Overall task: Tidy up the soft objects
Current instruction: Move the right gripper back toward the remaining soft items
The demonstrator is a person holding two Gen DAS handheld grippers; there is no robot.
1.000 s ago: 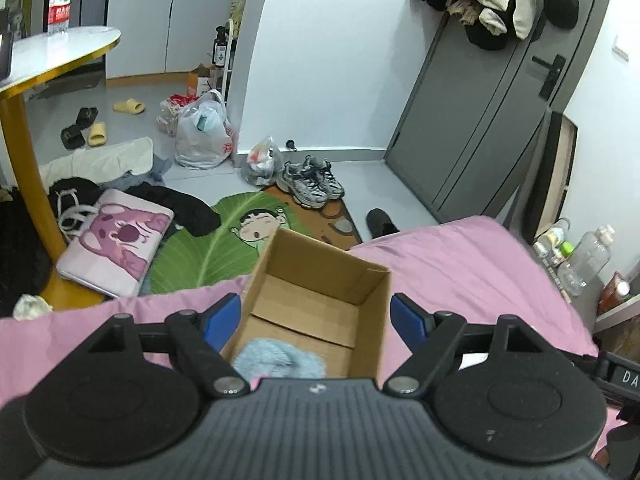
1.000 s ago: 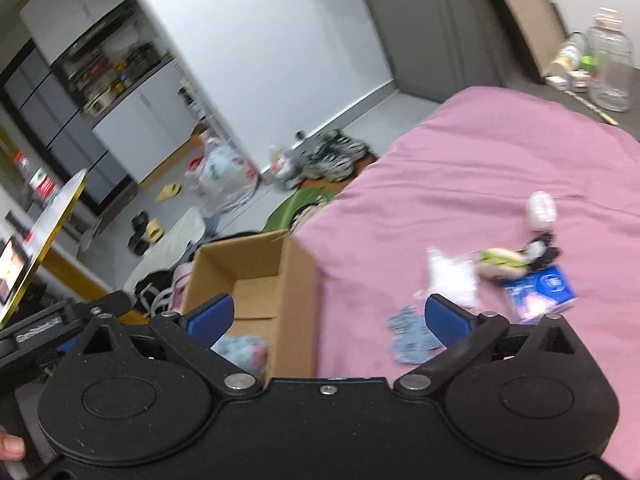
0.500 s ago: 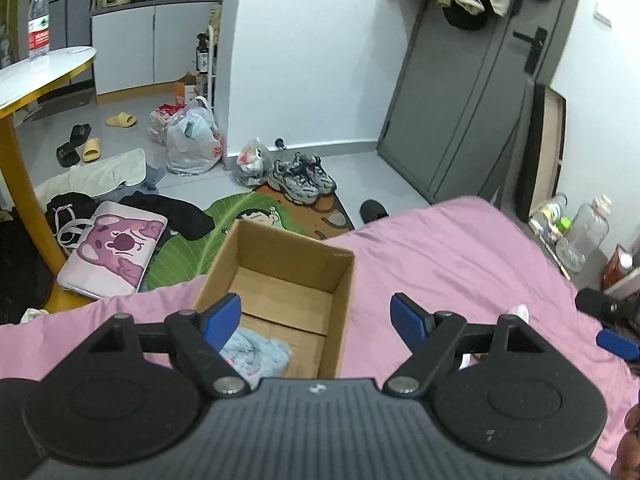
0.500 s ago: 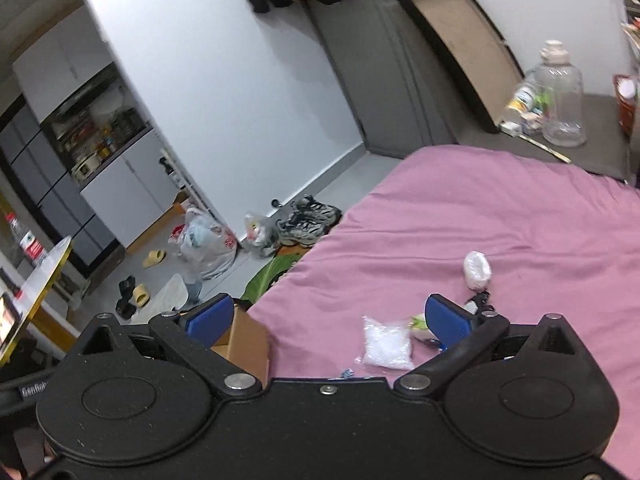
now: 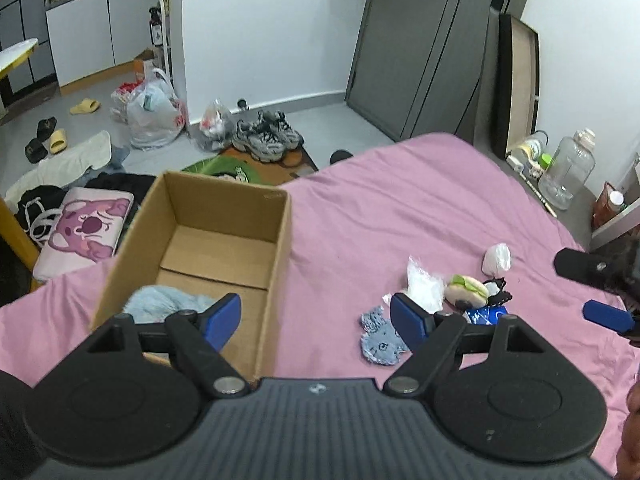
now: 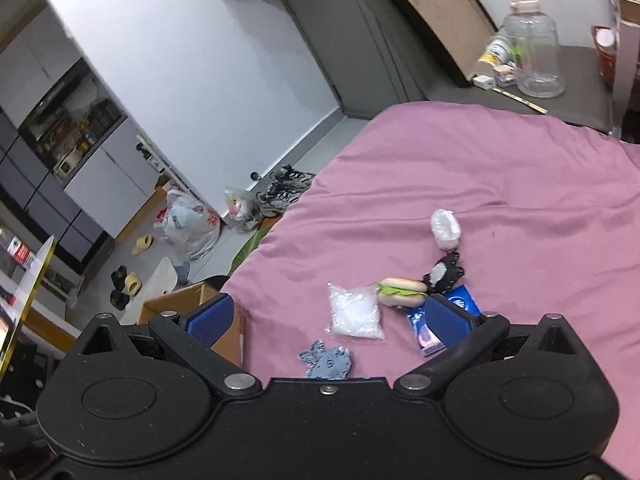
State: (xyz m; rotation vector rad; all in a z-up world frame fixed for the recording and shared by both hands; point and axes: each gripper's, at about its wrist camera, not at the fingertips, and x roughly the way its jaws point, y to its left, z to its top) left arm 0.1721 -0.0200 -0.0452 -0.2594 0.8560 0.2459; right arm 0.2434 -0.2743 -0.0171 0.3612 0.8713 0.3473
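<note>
An open cardboard box [image 5: 224, 216] stands on the pink bed [image 5: 400, 208] with a light blue fluffy item [image 5: 164, 300] inside. To its right lie a blue-grey cloth piece [image 5: 378, 338], a clear plastic bag [image 5: 424, 286], a burger plush [image 5: 466, 290], a black-and-white item [image 5: 496, 292], a blue packet [image 5: 486, 314] and a white bundle [image 5: 496, 258]. My left gripper [image 5: 316, 320] is open and empty above the box's right wall. My right gripper [image 6: 328, 316] is open and empty above the clear bag [image 6: 354, 312], burger [image 6: 400, 290] and cloth [image 6: 326, 362].
The bed edge drops to a floor with sneakers [image 5: 268, 140], plastic bags [image 5: 154, 114], a pink pillow [image 5: 86, 232] and clothes. A large clear bottle [image 5: 566, 174] stands on a dark ledge at the right. A grey door [image 5: 420, 40] is behind.
Both grippers have swung right, away from the box toward the loose items on the bed. The box now sits left in the left wrist view. Both stayed open.
</note>
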